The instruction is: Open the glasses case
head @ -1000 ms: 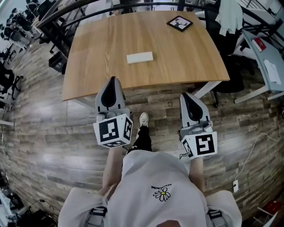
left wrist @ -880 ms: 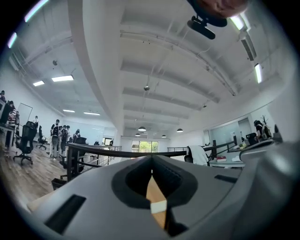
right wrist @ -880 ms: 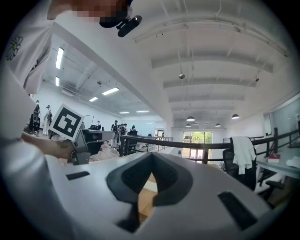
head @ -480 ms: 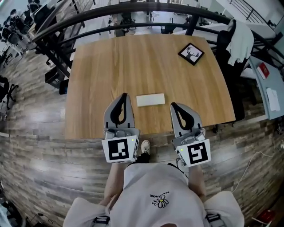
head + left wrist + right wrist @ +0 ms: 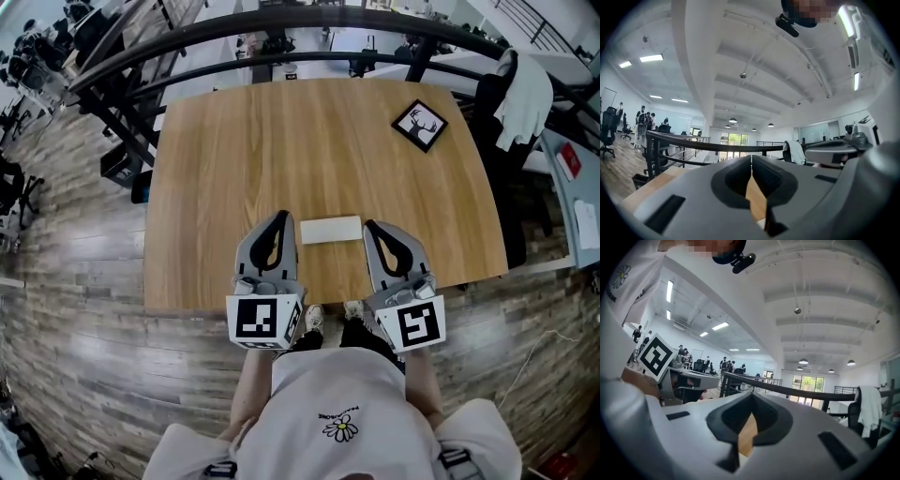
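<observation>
Glasses case (image 5: 330, 230) flat on worktop (image 5: 206, 187) near its front edge, between left gripper (image 5: 280, 217) and right gripper (image 5: 371, 227), both clenched, empty. Likely light, stiff, slippery: pin 1 end, lift lid at seam.

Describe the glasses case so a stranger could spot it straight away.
On the big wooden table, near its front edge, the glasses case lies between the left gripper and right gripper. It is a plain white flat oblong, unlike the black-framed deer picture at the far right corner.
</observation>
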{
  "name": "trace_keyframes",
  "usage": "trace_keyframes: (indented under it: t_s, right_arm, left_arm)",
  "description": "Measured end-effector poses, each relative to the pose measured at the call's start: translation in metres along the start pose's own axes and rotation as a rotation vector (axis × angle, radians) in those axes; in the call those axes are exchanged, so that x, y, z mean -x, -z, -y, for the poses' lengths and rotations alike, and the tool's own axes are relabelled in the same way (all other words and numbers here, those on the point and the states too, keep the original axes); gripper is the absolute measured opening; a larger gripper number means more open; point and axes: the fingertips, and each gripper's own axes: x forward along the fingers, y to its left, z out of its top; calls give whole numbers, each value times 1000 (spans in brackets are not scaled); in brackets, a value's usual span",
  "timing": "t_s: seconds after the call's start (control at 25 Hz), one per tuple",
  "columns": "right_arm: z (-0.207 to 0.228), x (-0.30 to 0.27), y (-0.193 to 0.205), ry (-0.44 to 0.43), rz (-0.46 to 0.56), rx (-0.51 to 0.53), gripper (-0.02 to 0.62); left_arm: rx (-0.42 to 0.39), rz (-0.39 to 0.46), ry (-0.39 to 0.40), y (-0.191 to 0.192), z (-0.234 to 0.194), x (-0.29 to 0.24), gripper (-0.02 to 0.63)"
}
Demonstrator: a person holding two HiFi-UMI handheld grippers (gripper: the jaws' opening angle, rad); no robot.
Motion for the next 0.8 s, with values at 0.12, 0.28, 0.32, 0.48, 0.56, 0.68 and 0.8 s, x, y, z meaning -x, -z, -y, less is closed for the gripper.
trace_keyframes:
  t_s: [0.12,0.28,0.32,0.48,0.56,0.68,0.8]
  right_arm:
    - [14,-10,-3,-14,22,23,6]
    - [21,-16,-5,-59,51,17,6]
    - [21,-19,-5,-77,55,14,7]
    - [27,-28,-5,-123,67,13,6]
    - [28,-31,-4,-142,68,10,6]
    - [27,-35,-4,-174,63,0,6]
    - [27,-40,-6,-210,73,26,6]
  left_arm:
    - [-12,33,-27,-10,-1,-9,18]
    - [-13,47,-71,-15,-2,-13,17]
    - [-9,50,-84,-17,-3,-13,18]
    - [10,47,-134,-16,-10,-18,18]
    - [30,27,-156,-11,-14,-19,18]
    - [49,-4,-197,-4,-23,-20,18]
    - [83,-52,-193,9,-27,-26,23]
